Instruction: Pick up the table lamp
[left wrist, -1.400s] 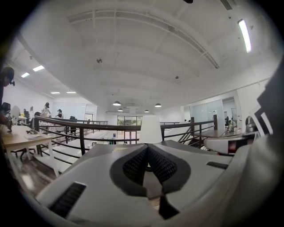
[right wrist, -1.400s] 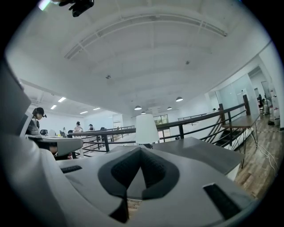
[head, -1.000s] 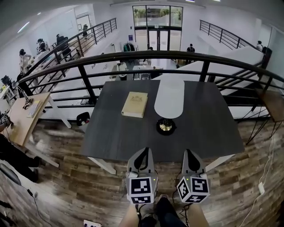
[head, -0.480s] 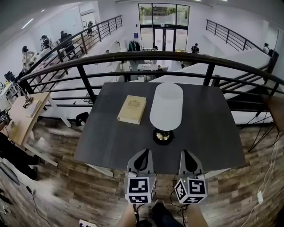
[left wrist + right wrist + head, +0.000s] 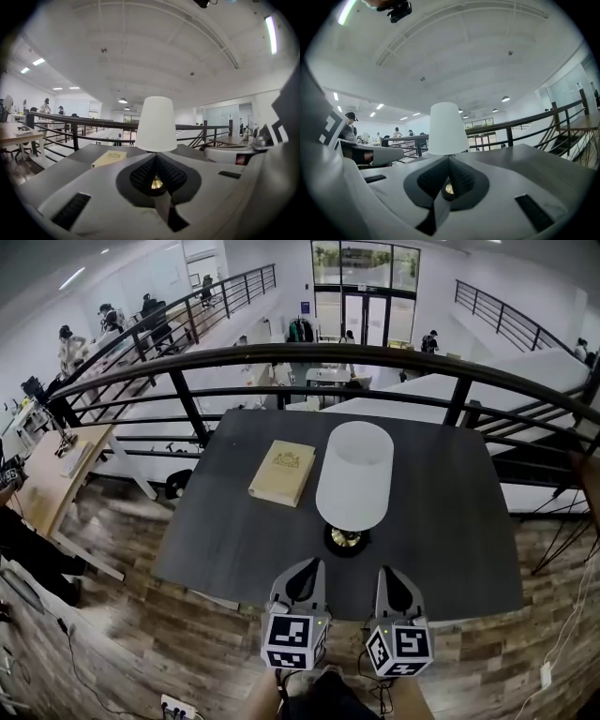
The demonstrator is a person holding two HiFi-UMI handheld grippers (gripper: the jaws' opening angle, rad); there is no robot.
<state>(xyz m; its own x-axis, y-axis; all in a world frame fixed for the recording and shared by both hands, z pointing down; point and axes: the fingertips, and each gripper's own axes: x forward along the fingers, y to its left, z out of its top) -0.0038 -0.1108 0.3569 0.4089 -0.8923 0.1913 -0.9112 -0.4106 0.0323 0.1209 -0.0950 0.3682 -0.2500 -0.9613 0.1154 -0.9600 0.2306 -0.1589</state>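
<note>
Dark grey square-topped table point(image 5: 450, 521) w/ faint wood grain, standing on a brown wood-plank floor point(image 5: 112, 634). Its far edge is just beside a black metal railing point(image 5: 281, 357).

Two things sit on top:
- Tan rectangular closed book point(image 5: 282, 472): lies flat, left of centre, a bit skewed vs. the table edges.
- Table lamp point(image 5: 354, 479): tall white tapered shade, round black base w/ a brass-coloured centre. It stands upright approx. mid-table, base towards the near edge.

The book is to the left of the lamp, near it but not touching.
</note>
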